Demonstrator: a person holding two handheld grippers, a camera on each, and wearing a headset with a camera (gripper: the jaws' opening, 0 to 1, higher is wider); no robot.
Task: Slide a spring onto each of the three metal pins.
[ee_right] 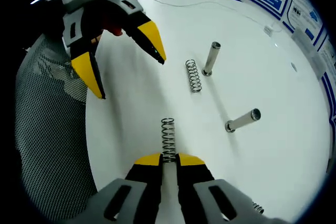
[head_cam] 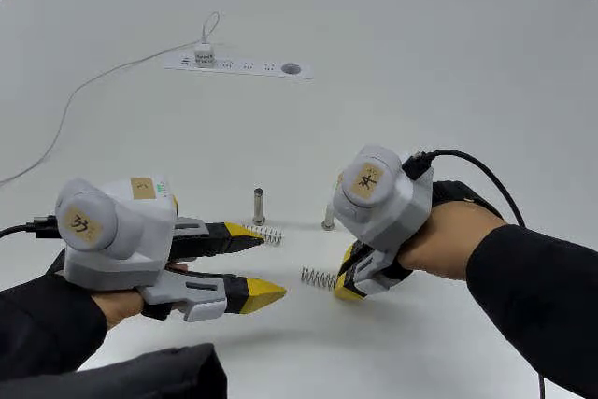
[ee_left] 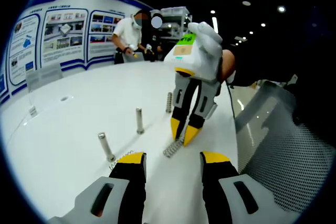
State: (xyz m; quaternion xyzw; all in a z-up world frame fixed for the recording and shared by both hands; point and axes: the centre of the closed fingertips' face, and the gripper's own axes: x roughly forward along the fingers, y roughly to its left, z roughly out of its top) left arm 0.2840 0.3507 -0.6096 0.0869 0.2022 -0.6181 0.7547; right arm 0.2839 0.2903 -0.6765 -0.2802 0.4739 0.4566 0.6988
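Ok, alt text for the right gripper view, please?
The right gripper is shut on one end of a spring. Beyond it, on the white table, a second spring lies beside a pin, with another pin further right. The left gripper hangs open at upper left.

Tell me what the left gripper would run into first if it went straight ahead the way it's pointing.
Most likely the small coiled metal spring pinched in the right gripper, which sits just behind it. The open left gripper points right at them, though depth is hard to judge.
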